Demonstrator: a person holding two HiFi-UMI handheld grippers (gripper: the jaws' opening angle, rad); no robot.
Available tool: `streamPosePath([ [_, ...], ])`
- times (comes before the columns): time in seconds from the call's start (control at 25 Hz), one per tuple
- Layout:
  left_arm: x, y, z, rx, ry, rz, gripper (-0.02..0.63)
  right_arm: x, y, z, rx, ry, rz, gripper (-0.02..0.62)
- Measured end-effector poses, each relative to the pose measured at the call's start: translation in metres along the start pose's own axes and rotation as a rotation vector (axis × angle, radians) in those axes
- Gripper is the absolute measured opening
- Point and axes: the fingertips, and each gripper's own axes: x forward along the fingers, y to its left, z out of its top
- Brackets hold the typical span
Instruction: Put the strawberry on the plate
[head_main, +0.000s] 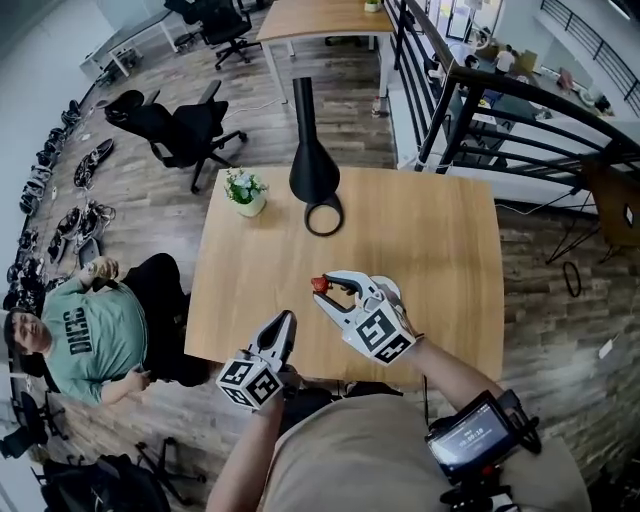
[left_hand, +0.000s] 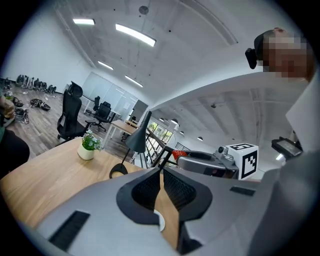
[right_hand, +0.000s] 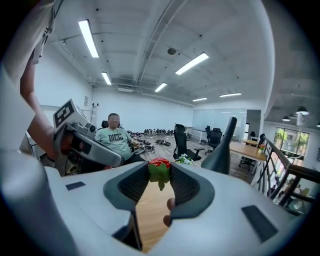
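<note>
right gripper (right_hand: 160, 175) pinches the strawberry (right_hand: 159, 165) at its tips; left gripper (left_hand: 161, 174) closed, empty.

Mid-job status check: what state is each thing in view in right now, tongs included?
Right tongs, shut on the strawberry, held over the table.
Strawberry, gripped between the right tongs, off the table.
Left tongs, shut, empty.
Potted plant, upright on the table.
Black lamp, standing on its ring base.
Plate, not in any view.
</note>
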Motion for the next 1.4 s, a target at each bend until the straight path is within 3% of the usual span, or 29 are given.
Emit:
streamPosePath([
  [0.64,0.037,-0.042,-0.001,0.024,0.04,-0.121,0.006,-0.09,-0.035,0.025,0.01,-0.082,-0.16,0.14],
  [1.04,0.054,-0.044,-0.017,0.028,0.093,-0.137,0.006,-0.119,-0.058,-0.02,0.058,-0.021,-0.261,0.14],
  [1.4,0.07,-0.033,-0.034,0.038,0.141,-0.119,0.006,-0.121,-0.069,-0.064,0.095,0.047,-0.29,0.14],
])
